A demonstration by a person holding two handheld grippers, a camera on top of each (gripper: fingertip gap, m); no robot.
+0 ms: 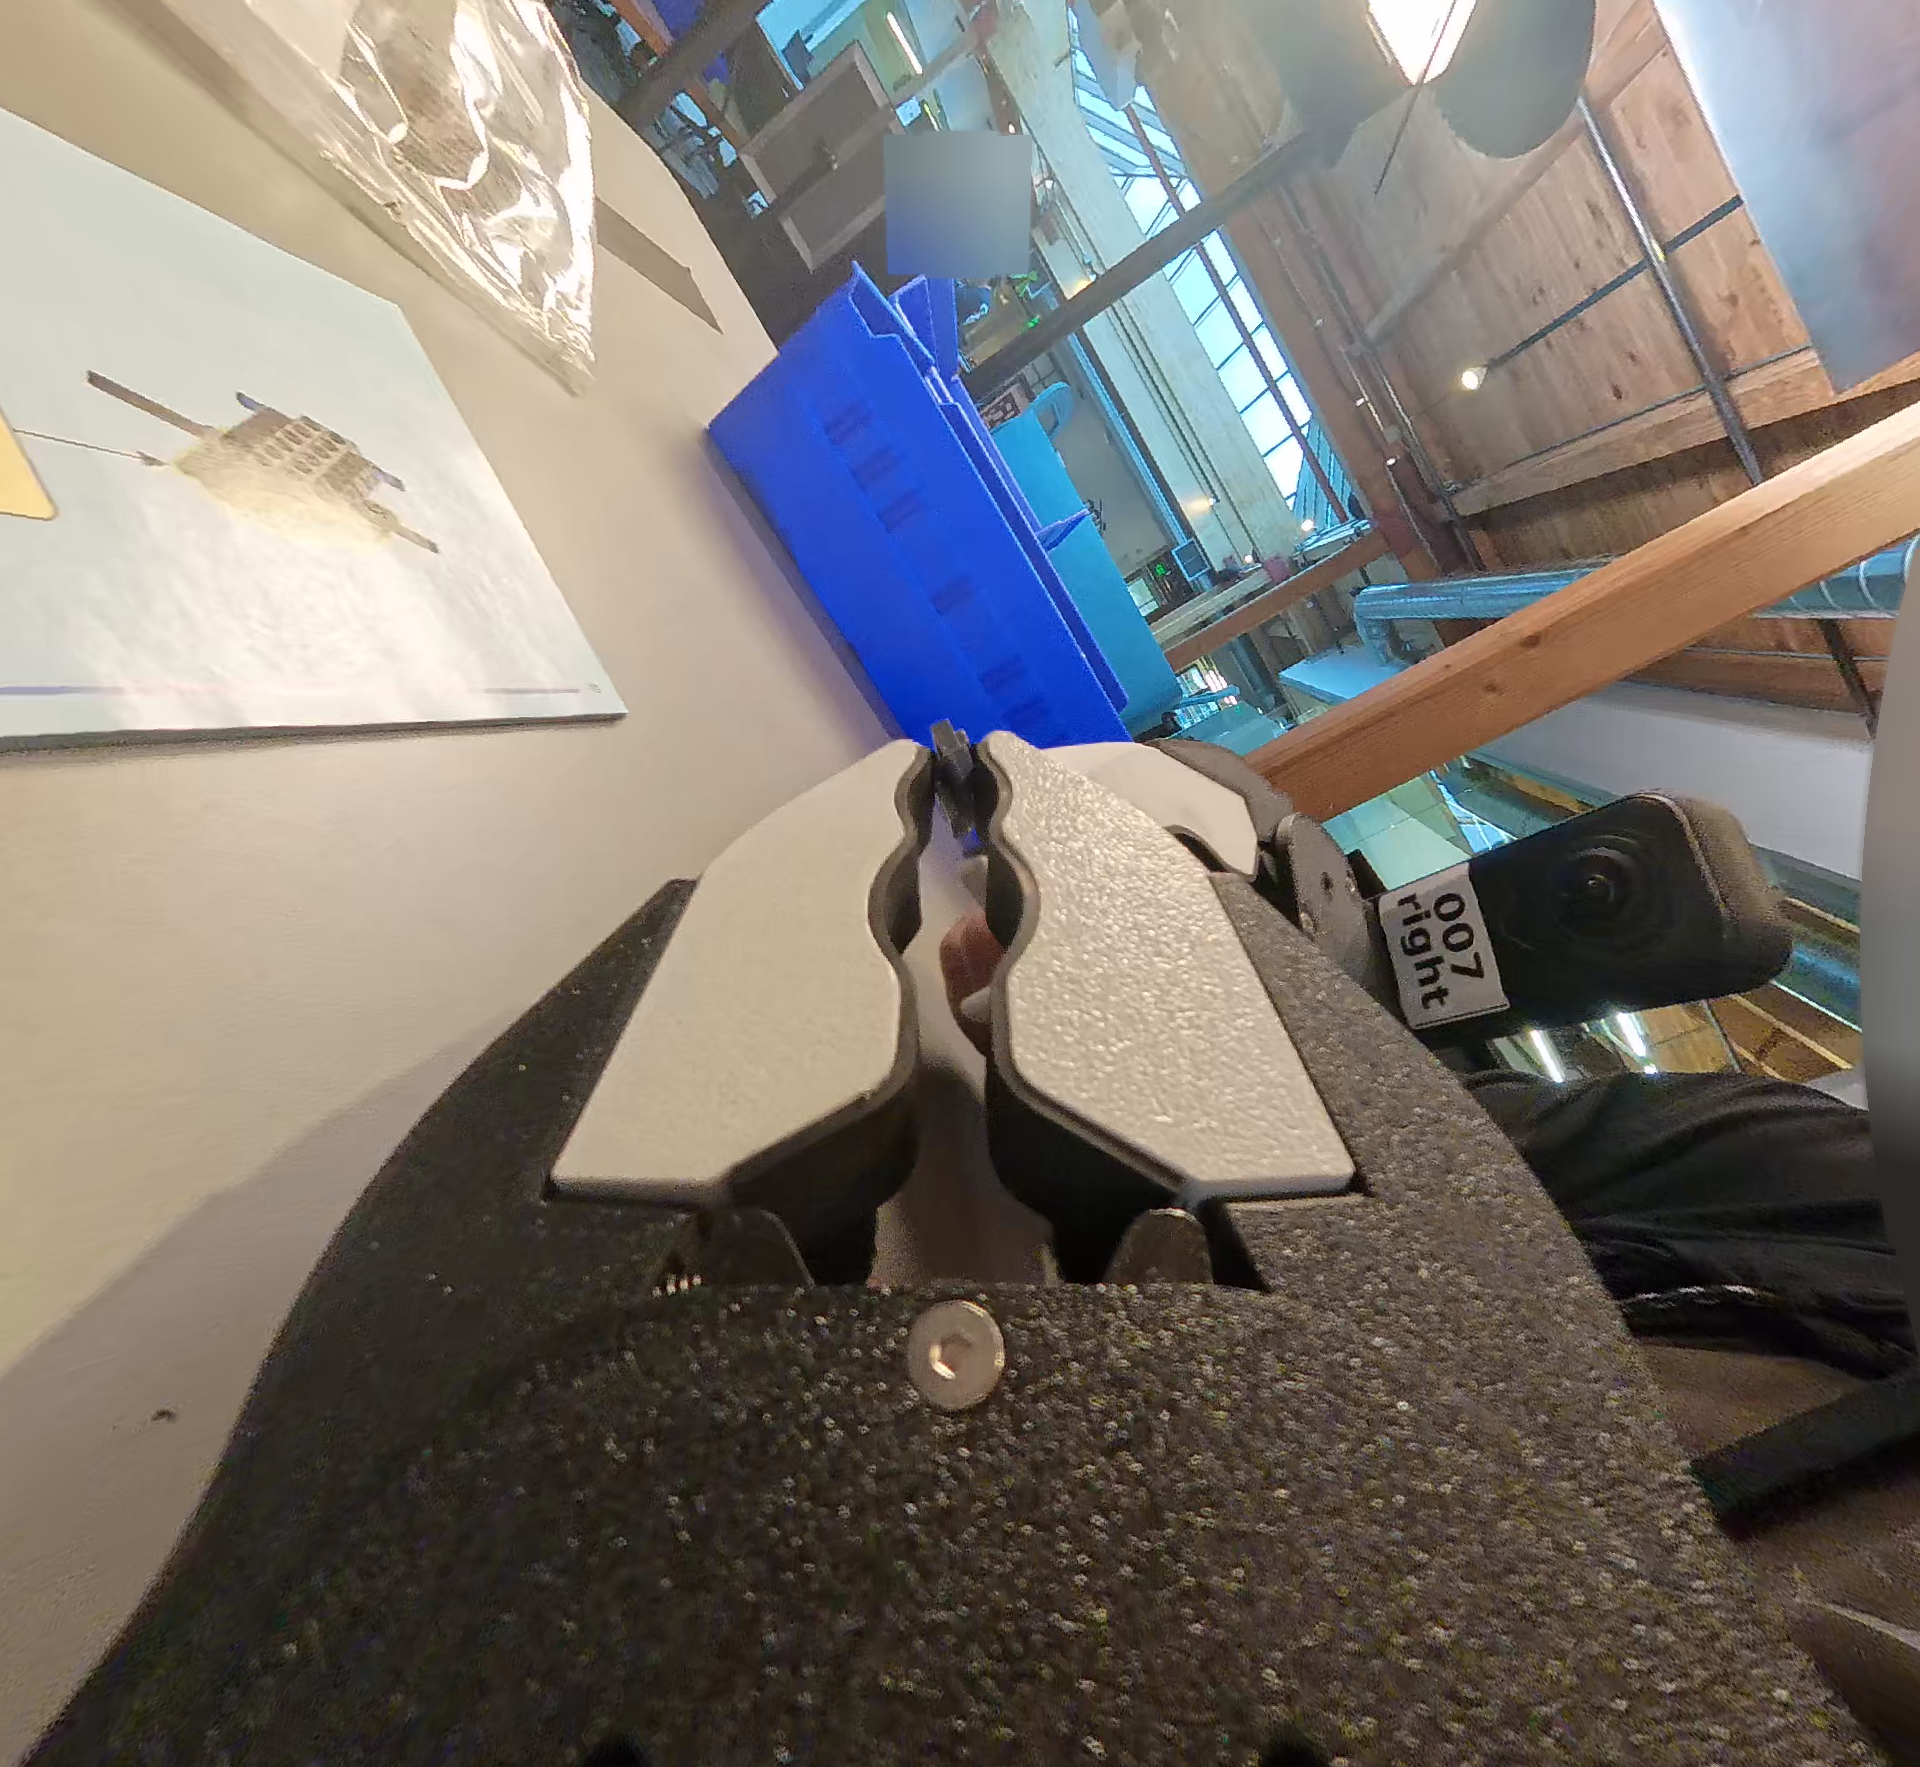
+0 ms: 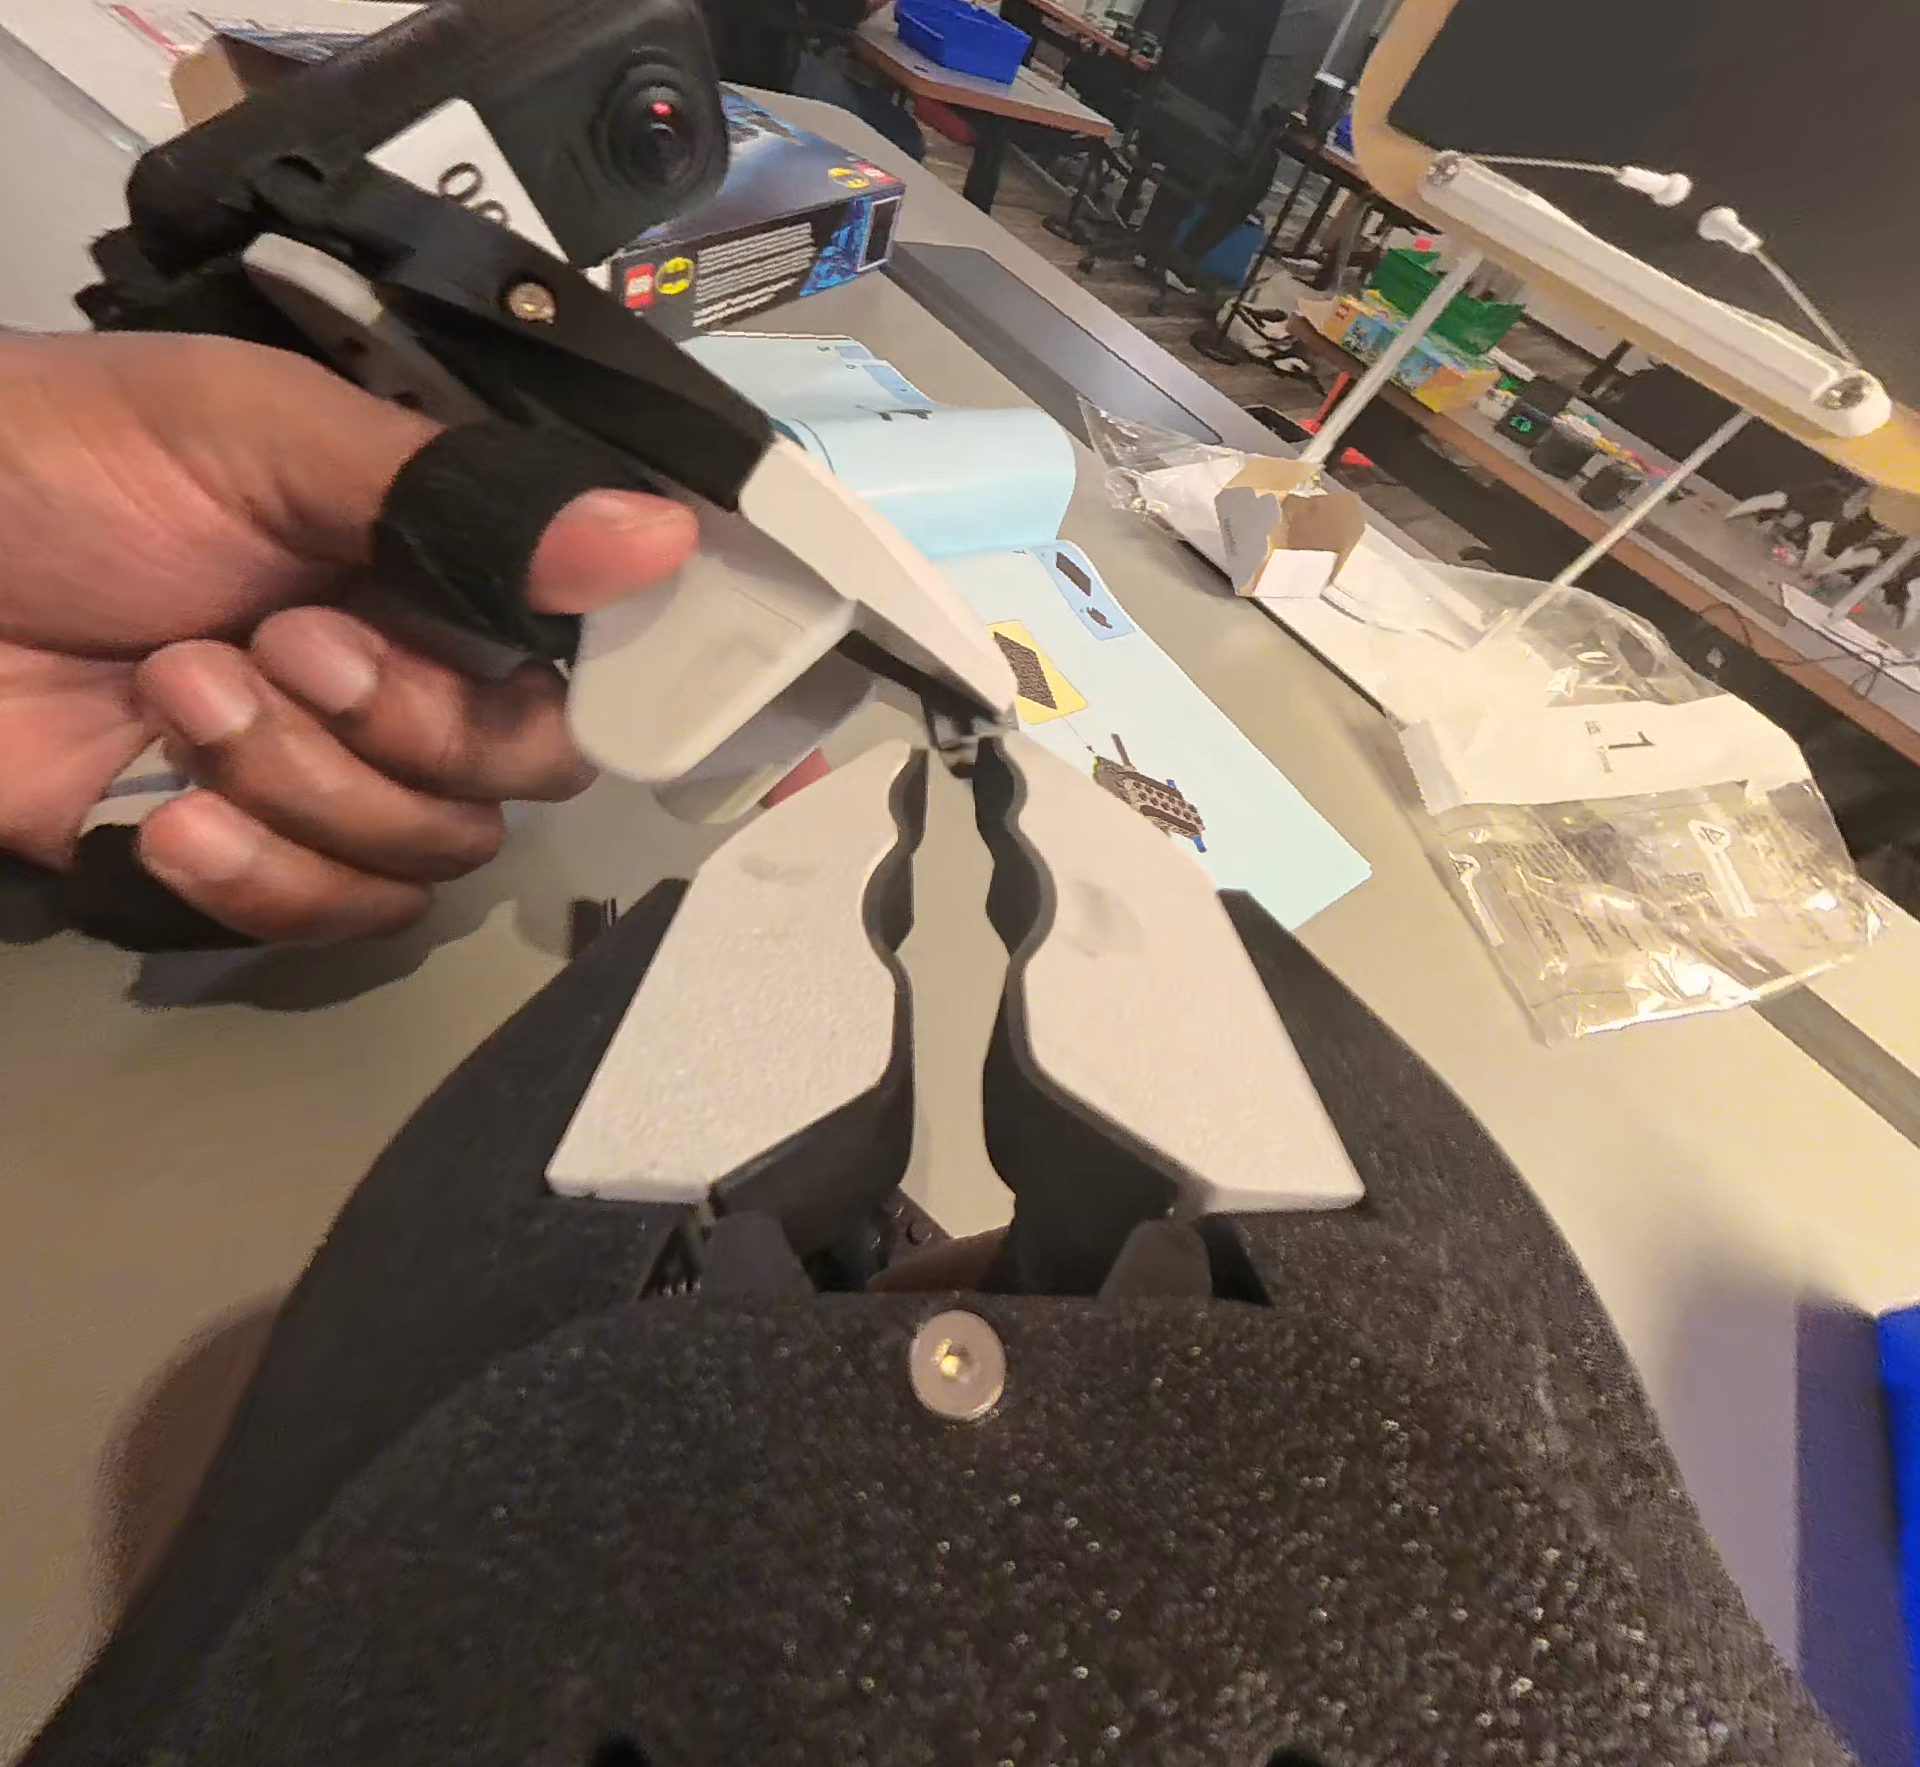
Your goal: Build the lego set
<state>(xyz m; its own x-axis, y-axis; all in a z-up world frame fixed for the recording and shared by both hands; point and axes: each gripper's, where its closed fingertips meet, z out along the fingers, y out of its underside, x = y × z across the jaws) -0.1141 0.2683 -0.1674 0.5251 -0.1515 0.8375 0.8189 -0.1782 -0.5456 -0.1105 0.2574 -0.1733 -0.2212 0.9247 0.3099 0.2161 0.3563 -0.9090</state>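
Pinching a small dark grey plastic piece (image 1: 952,775) at their tips, the left tongs (image 1: 954,782) press it from both sides. Behind stands a blue plastic bin (image 1: 914,512) on the pale grey bench (image 1: 644,470), beside a light blue picture booklet (image 1: 260,554).

In the right view, the right tongs (image 2: 961,767) are nearly closed on the same small piece (image 2: 961,749), where the left tongs (image 2: 977,715) meet them. A hand (image 2: 239,616) holds those. A clear plastic bag (image 2: 1621,844) lies near.

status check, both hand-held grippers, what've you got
Left hand-held gripper clamped on a small dark piece. Right hand-held gripper tip to tip with it, nearly shut; grip unclear. Instruction booklet on the table beyond.
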